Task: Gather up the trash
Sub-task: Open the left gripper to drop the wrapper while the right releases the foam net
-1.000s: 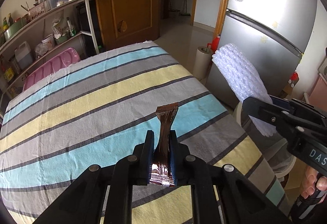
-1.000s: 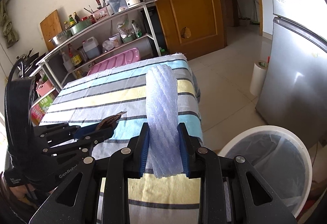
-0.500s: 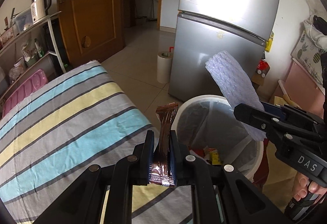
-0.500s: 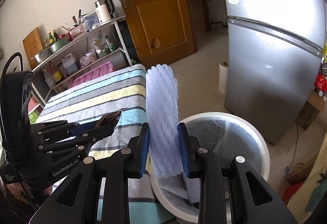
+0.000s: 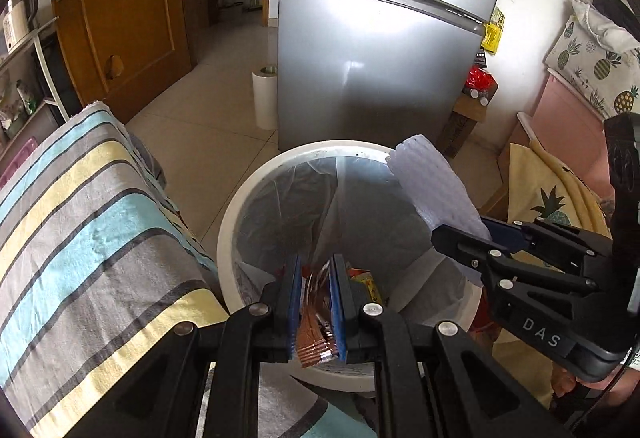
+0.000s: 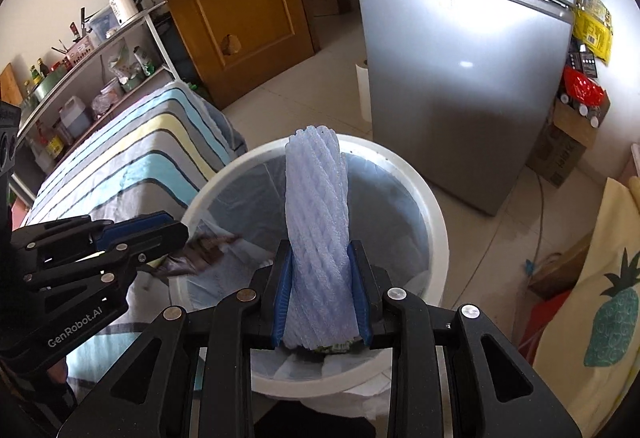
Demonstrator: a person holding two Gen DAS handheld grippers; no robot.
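- Two grippers hang over one white trash bin, each with a piece of trash between its jaws, and the coming move turns on whether each piece lies above the bin's mouth.
- In the left gripper the jaws stand a little apart, and the brown foil wrapper sits between them; whether they pinch it or have let go, I cannot tell.
- That wrapper's long axis runs forward along the jaws, its far end pointing down into the bin, past the near rim.
- Straight beyond the left jaws lies the lined inside of the bin, with other scraps at the bottom.
- In the right gripper the jaws are clenched on the blue foam net sleeve, gripping its lower end.
- This sleeve stands forward from the jaws, long axis along them, its free end reaching over the middle of the bin's opening.
- Both pieces appear to be over the mouth, so a simple release should drop them in; the longer sleeve looks likelier to catch on the rim.
- Left of the bin, beside both grippers, is the striped bed; beyond the bin stands the silver fridge.
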